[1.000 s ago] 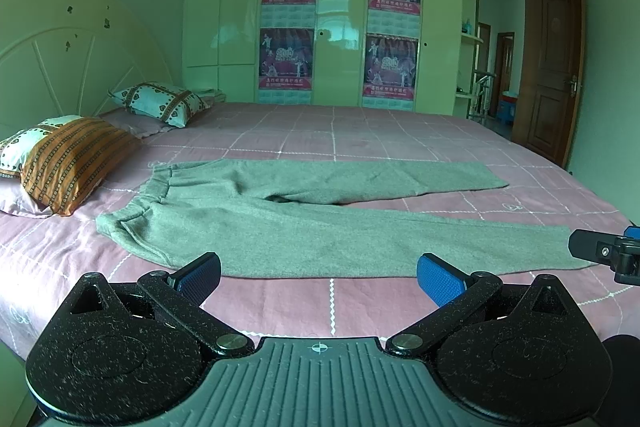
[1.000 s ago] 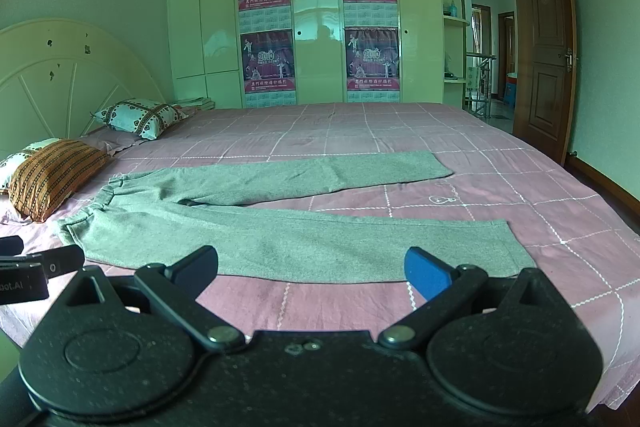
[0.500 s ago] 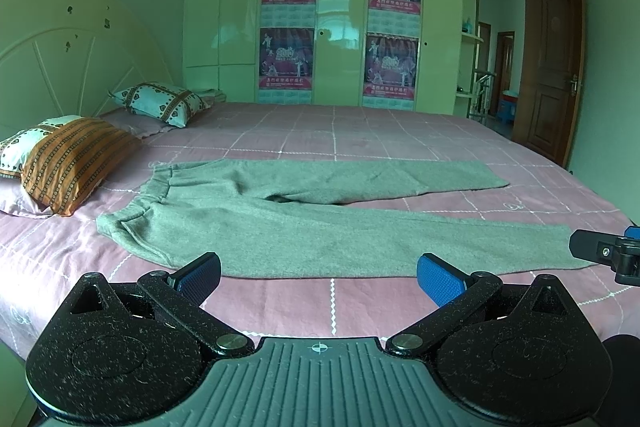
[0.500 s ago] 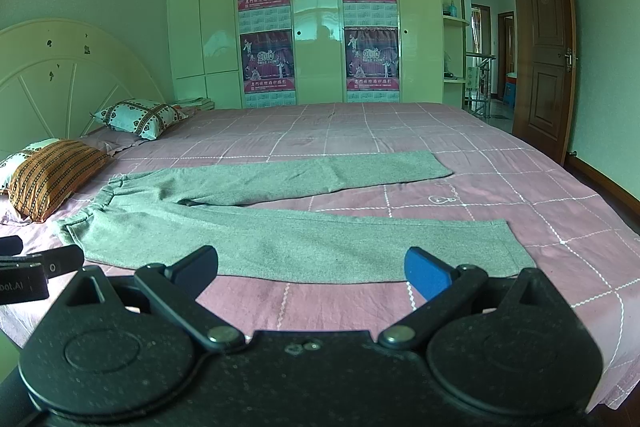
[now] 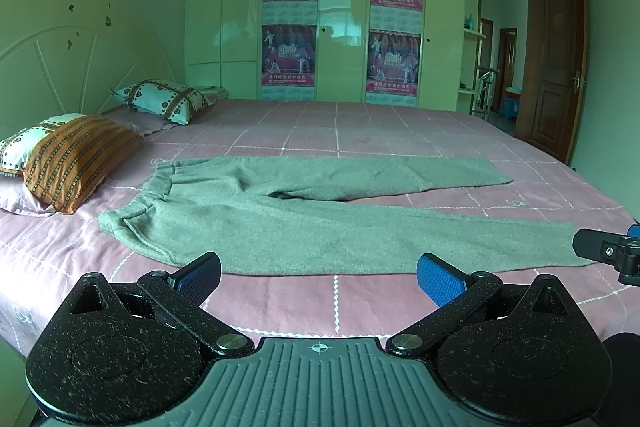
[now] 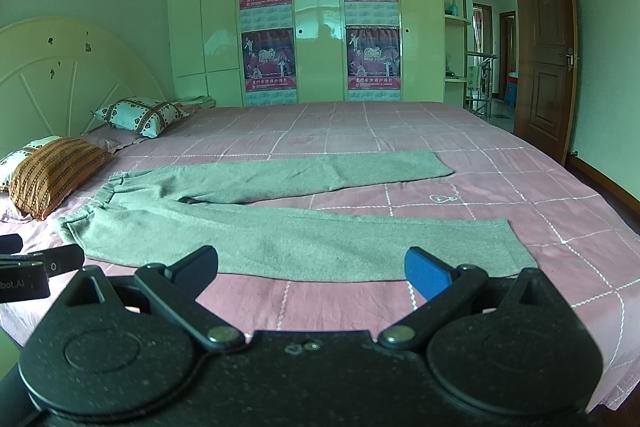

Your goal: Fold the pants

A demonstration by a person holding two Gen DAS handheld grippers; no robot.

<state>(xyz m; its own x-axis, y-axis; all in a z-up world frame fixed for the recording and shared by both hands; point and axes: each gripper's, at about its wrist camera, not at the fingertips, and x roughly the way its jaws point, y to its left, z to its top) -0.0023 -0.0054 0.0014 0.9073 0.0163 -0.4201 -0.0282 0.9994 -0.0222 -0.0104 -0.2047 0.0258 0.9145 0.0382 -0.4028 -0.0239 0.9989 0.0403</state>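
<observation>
Grey pants (image 5: 312,223) lie flat on the pink checked bedspread (image 5: 360,135), waistband to the left, both legs stretched right and spread apart. In the right wrist view the same pants (image 6: 280,227) show their near leg hem at the right. My left gripper (image 5: 318,275) hovers open just short of the near leg's front edge, nothing between its blue pads. My right gripper (image 6: 310,269) is open too, above the near edge of that leg. Each gripper's tip shows at the side of the other's view.
An orange striped pillow (image 5: 76,159) and a patterned pillow (image 5: 164,99) rest by the cream headboard (image 5: 60,55) at left. A wardrobe with posters (image 5: 332,27) fills the back wall. A brown door (image 5: 556,67) stands open at right. The bed's front edge is right below me.
</observation>
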